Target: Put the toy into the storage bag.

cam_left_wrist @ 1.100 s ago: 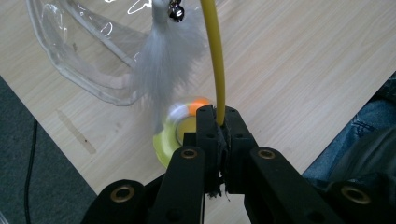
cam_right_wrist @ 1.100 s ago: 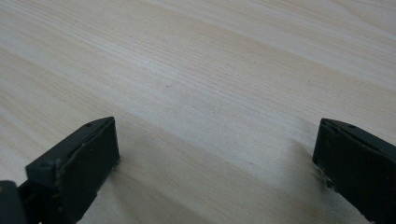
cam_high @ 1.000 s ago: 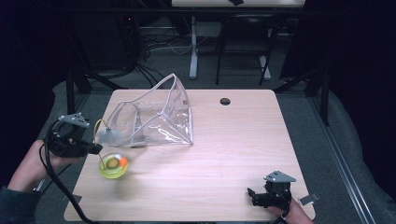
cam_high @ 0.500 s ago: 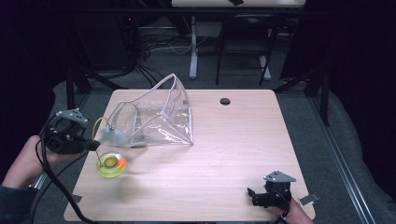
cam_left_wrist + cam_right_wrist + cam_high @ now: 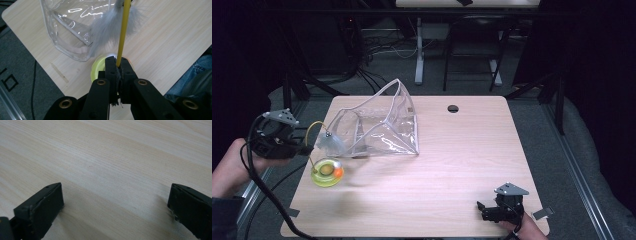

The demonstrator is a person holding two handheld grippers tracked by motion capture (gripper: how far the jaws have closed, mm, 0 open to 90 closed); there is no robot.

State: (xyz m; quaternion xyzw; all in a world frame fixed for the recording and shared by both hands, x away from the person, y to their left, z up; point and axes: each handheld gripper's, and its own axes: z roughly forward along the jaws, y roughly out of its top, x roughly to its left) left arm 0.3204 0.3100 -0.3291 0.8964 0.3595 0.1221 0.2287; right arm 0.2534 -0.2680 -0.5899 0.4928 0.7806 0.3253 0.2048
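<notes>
Pale wooden tabletop (image 5: 452, 165): light grain seen, matt, smooth. Clear plastic pouch (image 5: 382, 125): glossy film, sharp highlights noted, whitish edging. Thin yellow wand (image 5: 123, 32): smooth plastic look. Grey tuft (image 5: 105, 27) on wand: soft, fluffy, feathery. Yellow-green ring dish (image 5: 326, 173): translucent glossy plastic. Black gripper jaws: matt, hard plastic look.

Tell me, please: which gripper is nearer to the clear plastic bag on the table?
Left. The left gripper is just beside the clear plastic bag, at its left end, clamped on a yellow wand. The right gripper rests at the table's near right corner, far from it.
</notes>
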